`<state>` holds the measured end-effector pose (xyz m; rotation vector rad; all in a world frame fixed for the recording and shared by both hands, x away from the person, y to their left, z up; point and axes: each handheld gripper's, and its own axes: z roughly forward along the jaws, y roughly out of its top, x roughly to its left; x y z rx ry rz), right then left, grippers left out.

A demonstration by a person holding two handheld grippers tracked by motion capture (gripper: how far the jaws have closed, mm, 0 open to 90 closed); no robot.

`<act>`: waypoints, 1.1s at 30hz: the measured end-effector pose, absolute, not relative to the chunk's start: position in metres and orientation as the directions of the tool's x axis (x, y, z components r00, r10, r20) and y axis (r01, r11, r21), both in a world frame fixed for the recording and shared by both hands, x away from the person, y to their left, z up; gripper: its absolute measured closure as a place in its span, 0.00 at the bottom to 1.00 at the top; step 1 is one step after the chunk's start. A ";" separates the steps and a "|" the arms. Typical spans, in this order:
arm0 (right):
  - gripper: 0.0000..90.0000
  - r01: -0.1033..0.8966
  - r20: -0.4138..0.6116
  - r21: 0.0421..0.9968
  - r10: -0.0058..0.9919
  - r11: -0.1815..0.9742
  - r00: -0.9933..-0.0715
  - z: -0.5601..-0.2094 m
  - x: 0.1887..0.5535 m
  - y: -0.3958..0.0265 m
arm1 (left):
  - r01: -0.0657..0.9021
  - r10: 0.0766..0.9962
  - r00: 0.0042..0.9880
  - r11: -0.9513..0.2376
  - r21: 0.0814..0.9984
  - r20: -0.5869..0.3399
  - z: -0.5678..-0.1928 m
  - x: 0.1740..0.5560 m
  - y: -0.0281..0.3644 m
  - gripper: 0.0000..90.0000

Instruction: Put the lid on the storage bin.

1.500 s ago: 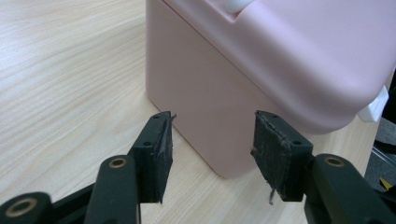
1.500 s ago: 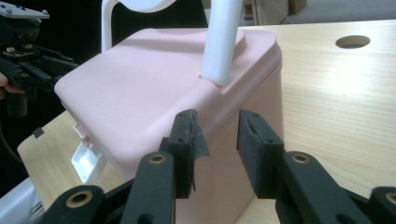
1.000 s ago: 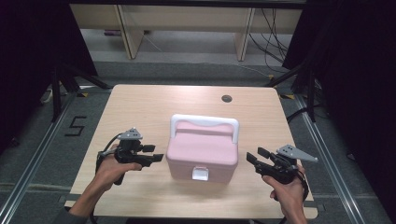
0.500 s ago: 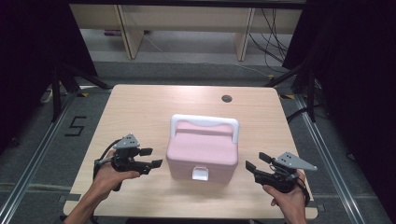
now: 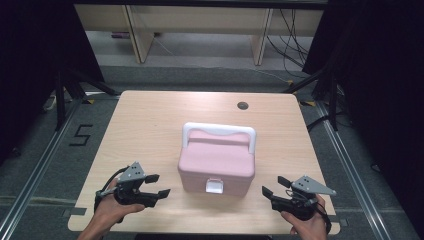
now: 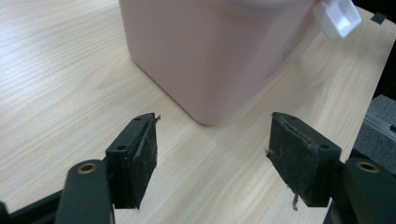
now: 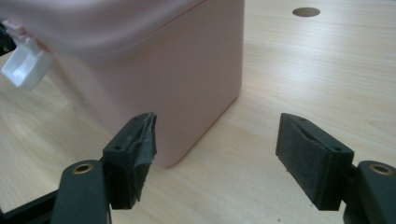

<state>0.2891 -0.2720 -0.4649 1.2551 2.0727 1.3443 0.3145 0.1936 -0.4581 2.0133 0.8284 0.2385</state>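
A pink box with a white handle and a white front latch stands closed at the middle of the wooden table. My left gripper lies low near the table's front left, pointing at the box's front left corner. Its jaws have just been opening and hold nothing. My right gripper sits at the front right, aimed at the box's front right corner. Its jaws have also just been opening, with nothing between them. The latch hangs loose in both gripper views.
A small round hole marks the table's far side. Beyond the table stand wooden shelf legs and loose cables on the floor. A metal rail runs along the right, and a "5" mark is on the left floor.
Both hands have drawn back from the box's sides toward the table's front edge and sunk a little. Both pairs of jaws have spread wider.
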 end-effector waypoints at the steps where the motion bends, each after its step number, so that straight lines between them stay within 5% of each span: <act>1: 0.32 0.481 0.146 0.861 0.829 0.162 -0.540 -0.464 0.286 -0.272 | 0.458 0.640 0.754 -0.355 0.815 -0.145 -0.459 0.312 0.193 0.35; 18: 0.24 0.503 0.128 0.831 0.800 0.236 -0.586 -0.476 0.260 -0.263 | 0.459 0.636 0.759 -0.371 0.807 -0.139 -0.473 0.285 0.196 0.24; 33: 0.20 0.534 0.104 0.790 0.793 0.301 -0.600 -0.485 0.245 -0.261 | 0.445 0.617 0.783 -0.463 0.767 -0.082 -0.483 0.269 0.192 0.23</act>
